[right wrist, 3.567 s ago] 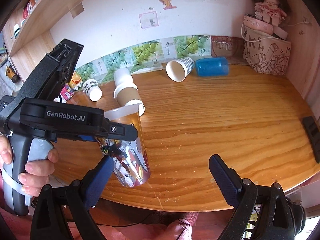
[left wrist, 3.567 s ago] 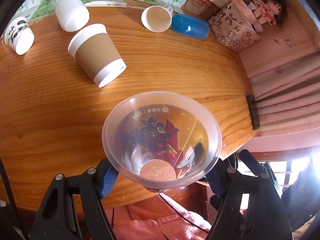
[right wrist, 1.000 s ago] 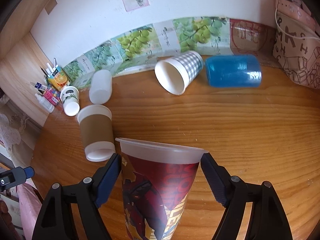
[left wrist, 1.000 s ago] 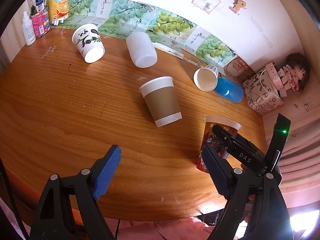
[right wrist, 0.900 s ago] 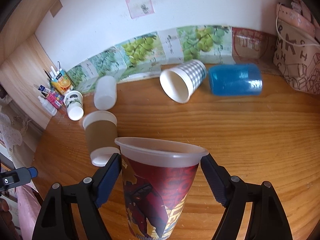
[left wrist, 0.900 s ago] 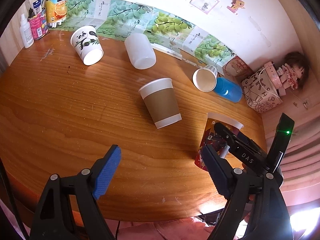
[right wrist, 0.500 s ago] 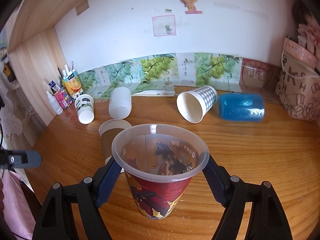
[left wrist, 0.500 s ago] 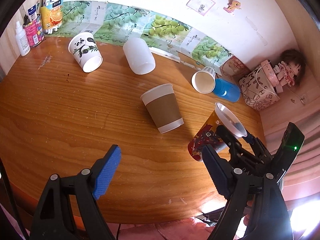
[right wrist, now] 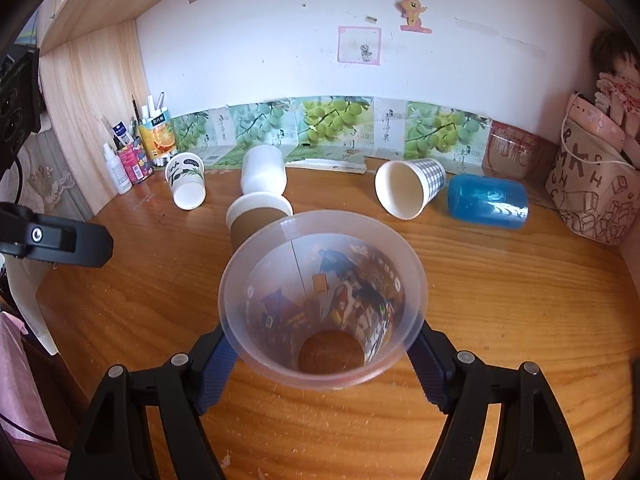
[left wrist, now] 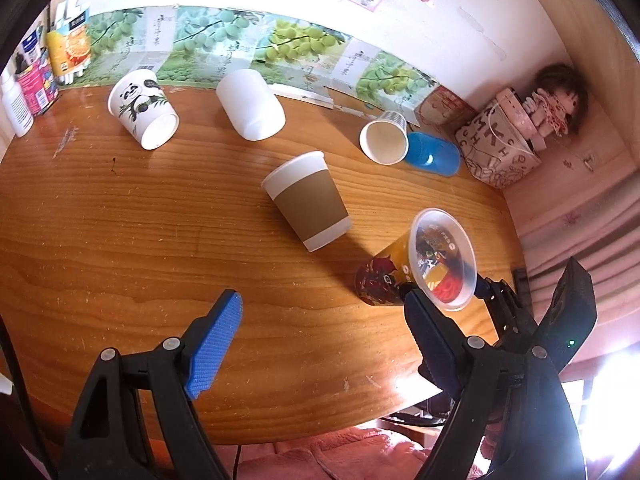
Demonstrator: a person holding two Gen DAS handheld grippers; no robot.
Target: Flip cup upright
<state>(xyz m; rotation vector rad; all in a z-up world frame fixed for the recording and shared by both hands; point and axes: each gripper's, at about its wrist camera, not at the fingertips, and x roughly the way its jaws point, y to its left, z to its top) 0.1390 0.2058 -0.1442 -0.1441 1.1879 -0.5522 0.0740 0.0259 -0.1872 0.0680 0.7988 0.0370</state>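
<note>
A clear plastic cup with a cartoon print (right wrist: 324, 300) stands mouth up between the pads of my right gripper (right wrist: 320, 364), which is shut on it near the wooden table's front edge. In the left wrist view the same cup (left wrist: 420, 264) stands at the right with the right gripper's fingers (left wrist: 496, 300) around it. My left gripper (left wrist: 320, 340) is open and empty, over the front middle of the table.
Several cups lie on their sides: a brown-sleeved paper cup (left wrist: 308, 204), a panda cup (left wrist: 142, 114), a white cup (left wrist: 252, 108), a checked cup (right wrist: 408, 192) and a blue cup (right wrist: 486, 200). A patterned bag (right wrist: 592, 200) stands at the far right, bottles and pens (right wrist: 132, 152) at the far left.
The right gripper has tilted the printed cup mouth up and brought it down onto the table. The left gripper let go of it earlier and has stayed open, back from it.
</note>
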